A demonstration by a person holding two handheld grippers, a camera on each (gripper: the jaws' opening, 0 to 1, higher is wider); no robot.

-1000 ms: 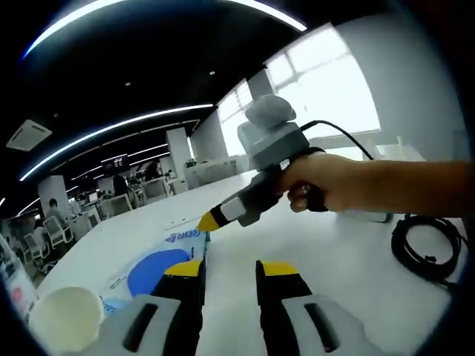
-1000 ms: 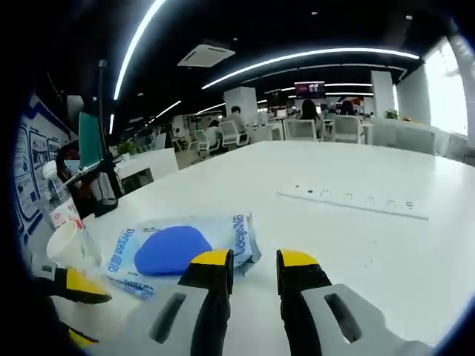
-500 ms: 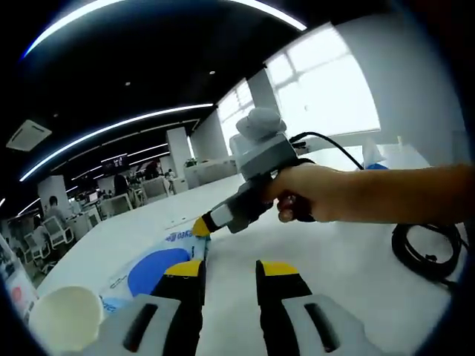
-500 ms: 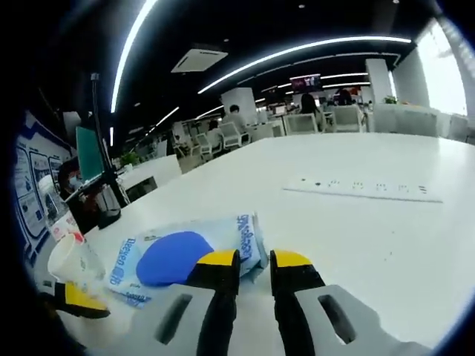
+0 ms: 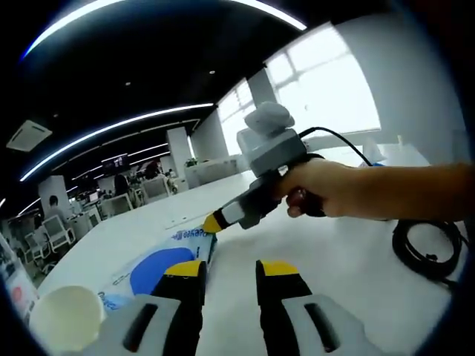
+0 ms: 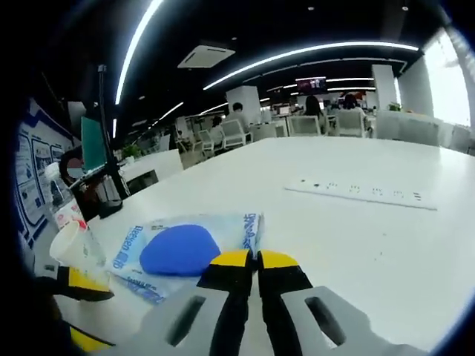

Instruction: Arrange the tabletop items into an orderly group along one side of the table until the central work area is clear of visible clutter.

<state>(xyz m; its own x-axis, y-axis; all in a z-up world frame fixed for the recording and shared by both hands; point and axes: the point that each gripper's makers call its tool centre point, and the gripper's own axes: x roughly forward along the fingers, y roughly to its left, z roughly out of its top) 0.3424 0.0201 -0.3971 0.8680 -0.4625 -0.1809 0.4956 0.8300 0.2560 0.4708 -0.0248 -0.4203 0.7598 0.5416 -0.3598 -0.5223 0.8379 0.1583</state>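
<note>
A blue and white flat packet lies on the white table. My right gripper is shut on the packet's near edge, its jaws pressed together. In the left gripper view, a hand holds that right gripper, whose yellow tip meets the packet at its edge. My left gripper stands open just right of the packet, with nothing between its jaws. A white paper cup sits beside the packet, and the cup stands left of it in the right gripper view. The left gripper's yellow fingertips show below the cup.
A white power strip lies further out on the table. A water bottle and a black stand are behind the cup. A coiled black cable lies at the right. Office desks and chairs fill the background.
The right gripper's jaws have closed from open onto the packet's edge. The packet has shifted slightly toward the right gripper. The left gripper has stayed put.
</note>
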